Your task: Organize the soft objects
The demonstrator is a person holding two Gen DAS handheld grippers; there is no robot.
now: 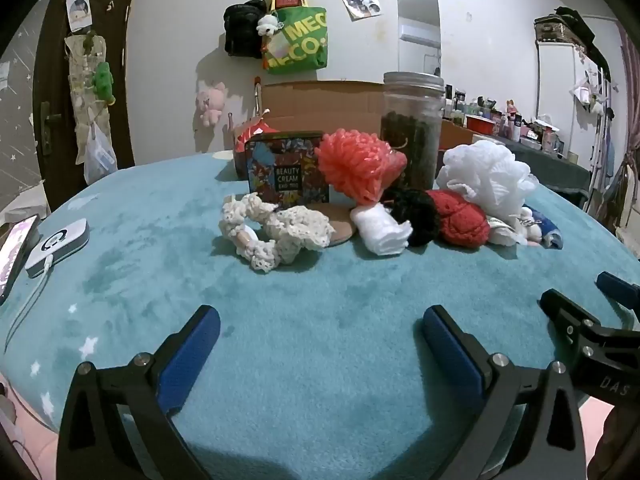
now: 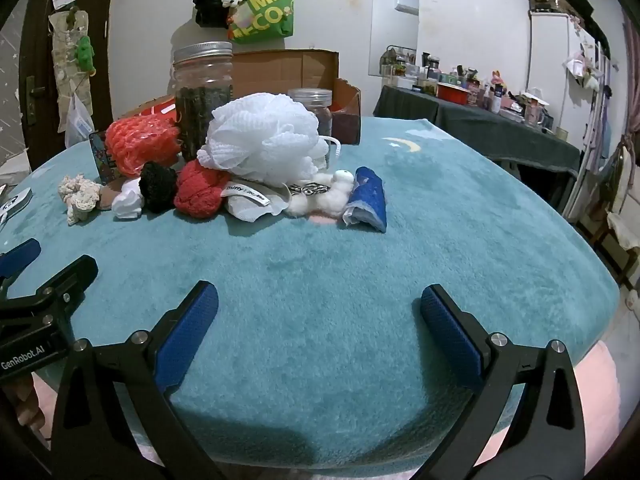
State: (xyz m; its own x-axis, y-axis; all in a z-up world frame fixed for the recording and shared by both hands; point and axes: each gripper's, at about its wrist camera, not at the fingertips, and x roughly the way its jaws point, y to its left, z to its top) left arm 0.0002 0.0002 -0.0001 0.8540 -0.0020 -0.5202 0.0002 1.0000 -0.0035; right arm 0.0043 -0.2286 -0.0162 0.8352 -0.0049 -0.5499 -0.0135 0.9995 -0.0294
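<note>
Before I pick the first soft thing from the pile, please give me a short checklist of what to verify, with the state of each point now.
1. Left hand-held gripper open and holding nothing: ok.
2. Right hand-held gripper open and holding nothing: ok.
3. Teal blanket between the grippers and the pile free of obstacles: ok.
4. Cream crochet piece lies at the pile's left edge, reachable without touching the tall jar: ok.
5. White mesh pouf sits apart from other things: not ok, it rests on the red knit piece.
6. A box ready to receive the soft things: cannot tell.
</note>
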